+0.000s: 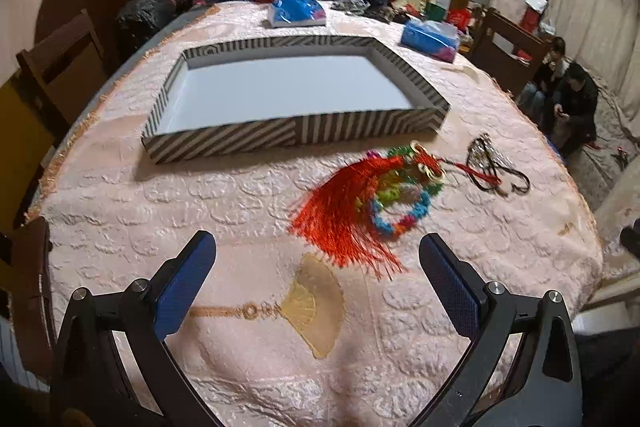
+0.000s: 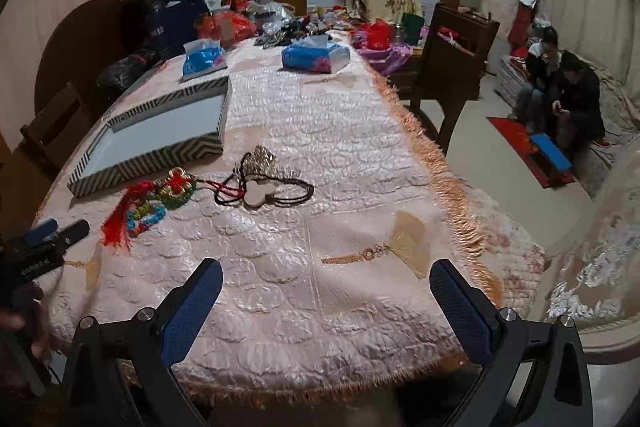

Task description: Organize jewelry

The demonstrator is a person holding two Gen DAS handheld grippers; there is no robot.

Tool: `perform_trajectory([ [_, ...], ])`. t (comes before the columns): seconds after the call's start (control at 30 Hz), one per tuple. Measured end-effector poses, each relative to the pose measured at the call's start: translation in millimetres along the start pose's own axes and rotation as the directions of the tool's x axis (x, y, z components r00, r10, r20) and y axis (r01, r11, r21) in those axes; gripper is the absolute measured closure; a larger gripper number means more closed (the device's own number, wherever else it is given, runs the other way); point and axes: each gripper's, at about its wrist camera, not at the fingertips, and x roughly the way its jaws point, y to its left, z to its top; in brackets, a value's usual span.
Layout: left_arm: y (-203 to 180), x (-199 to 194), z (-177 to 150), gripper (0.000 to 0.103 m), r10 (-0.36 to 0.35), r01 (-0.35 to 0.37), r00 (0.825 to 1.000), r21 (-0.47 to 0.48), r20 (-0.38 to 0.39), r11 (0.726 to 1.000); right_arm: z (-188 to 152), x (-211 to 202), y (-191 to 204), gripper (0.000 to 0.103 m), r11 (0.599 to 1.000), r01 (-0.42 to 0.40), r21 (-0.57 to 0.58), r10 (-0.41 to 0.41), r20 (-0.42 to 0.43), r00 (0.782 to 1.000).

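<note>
Left gripper: fingers spread wide, nothing between them, hovering over the worktop nearer than the tray.
Right gripper: fingers released, empty, above the near edge of the cloth.
Red tassel: flat on the worktop, just in front of the tray's near wall.
Bead bracelets: bright coloured rings touching the tassel, same side of the tray.
Black cord necklace: beside the tassel, with a pale pendant; a silvery piece, perhaps a small tiara, lies against it.
Tray: striped walls, white floor, nothing inside.
Tissue packs: beyond the tray.
</note>
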Motion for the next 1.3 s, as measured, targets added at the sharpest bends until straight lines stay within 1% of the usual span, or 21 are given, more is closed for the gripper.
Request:
perform_trajectory([
  [0.03,-0.8,-0.1,-1.6,0.001,-0.018,0.018,1.0,0.01,-0.01,1.0,1.1,-5.2,0.5,0.0,1.0,0.008,-0.005,-0.008,0.013,1.0],
  [0.13,-4.2,-1.9,-5.2,0.001,-0.01,0.011,1.0,0.031,-0.018,0.999,-0.3,-14.0,-0.3,0.0,1.0,0.008,0.019,-0.008,0.031,0.999],
  [0.23,-5.6,-5.5,-8.5,0.001,-0.008,0.009,1.0,0.051,-0.013,0.999,-5.5,-13.1,1.2,0.0,0.998,-0.024,0.059,0.022,0.026,0.999],
  [0.37,-8.9,-5.6,-6.2,0.001,-0.017,0.018,1.0,0.074,-0.013,0.997,-8.9,-6.5,13.0,0.0,0.998,-0.047,0.052,0.047,0.008,0.999],
  [0.5,-4.8,3.6,-1.5,0.001,0.004,-0.001,1.0,0.087,-0.031,0.996,-7.9,3.3,24.8,0.0,0.994,-0.096,0.048,0.096,0.001,0.995],
  [0.6,-1.5,13.0,6.2,0.001,0.022,-0.017,0.999,0.112,-0.04,0.994,-2.7,21.3,37.4,0.0,0.992,-0.13,0.01,0.13,-0.008,0.992],
  [0.7,-2.9,24.8,22.7,0.001,0.016,-0.008,0.999,0.146,-0.05,0.989,6.8,48.8,46.7,0.0,0.99,-0.142,-0.003,0.142,-0.026,0.989],
  [0.73,-3.8,28.3,27.0,0.001,0.011,-0.003,0.998,0.15,-0.055,0.989,9.3,55.5,50.1,0.0,0.991,-0.137,-0.006,0.137,-0.031,0.99],
  [0.8,-7.8,38.3,37.4,0.001,-0.006,0.017,0.998,0.17,-0.065,0.985,14.1,75.4,56.1,0.0,0.996,-0.081,-0.043,0.079,-0.04,0.996],
  [0.83,-11.2,44.2,41.6,0.006,-0.031,0.045,0.997,0.185,-0.076,0.982,15.6,82.2,56.8,0.0,0.996,-0.065,-0.053,0.062,-0.049,0.997],
  [0.87,-13.7,49.0,44.6,0.015,-0.041,0.057,0.995,0.192,-0.086,0.98,17.0,90.8,57.7,0.0,0.996,-0.058,-0.061,0.054,-0.065,0.996],
  [0.93,-20.9,61.7,48.9,0.021,-0.073,0.098,0.99,0.211,-0.12,0.973,15.9,103.6,55.6,0.0,0.996,-0.062,-0.057,0.058,-0.069,0.996],
  [0.97,-23.3,68.3,50.1,0.028,-0.085,0.112,0.987,0.217,-0.133,0.97,14.8,107.2,53.7,0.0,0.997,-0.062,-0.05,0.059,-0.065,0.996],
  [1.03,-25.0,80.3,50.8,0.035,-0.087,0.119,0.984,0.211,-0.155,0.97,12.3,115.4,51.2,0.0,0.997,-0.055,-0.057,0.052,-0.046,0.998],
  [1.1,-24.3,88.1,51.2,0.042,-0.111,0.145,0.979,0.199,-0.173,0.969,11.6,123.0,50.5,0.0,0.996,-0.045,-0.077,0.043,-0.028,0.999],
  [1.13,-24.1,91.5,51.6,0.05,-0.123,0.158,0.976,0.196,-0.181,0.968,10.6,128.1,51.2,0.0,0.995,-0.033,-0.09,0.031,-0.022,0.999],
  [1.17,-24.3,92.5,52.1,0.061,-0.136,0.172,0.973,0.194,-0.186,0.966,9.7,132.6,51.6,0.0,0.995,-0.028,-0.096,0.026,-0.026,0.999],
  [1.2,-23.4,93.4,53.2,0.07,-0.147,0.182,0.971,0.187,-0.187,0.965,11.1,134.3,52.0,0.0,0.995,-0.041,-0.095,0.038,-0.03,0.999],
  [1.23,-21.3,94.3,54.3,0.086,-0.161,0.195,0.967,0.169,-0.195,0.966,12.5,132.6,52.2,0.0,0.994,-0.049,-0.095,0.047,-0.017,0.999],
  [1.27,-20.6,94.6,55.2,0.087,-0.173,0.205,0.965,0.155,-0.197,0.966,13.5,131.2,52.4,0.0,0.994,-0.05,-0.097,0.051,0.004,0.999],
  [1.3,-18.0,90.5,56.3,0.091,-0.179,0.207,0.966,0.139,-0.187,0.969,13.7,131.7,52.8,0.0,0.994,-0.05,-0.099,0.051,0.005,0.999],
])
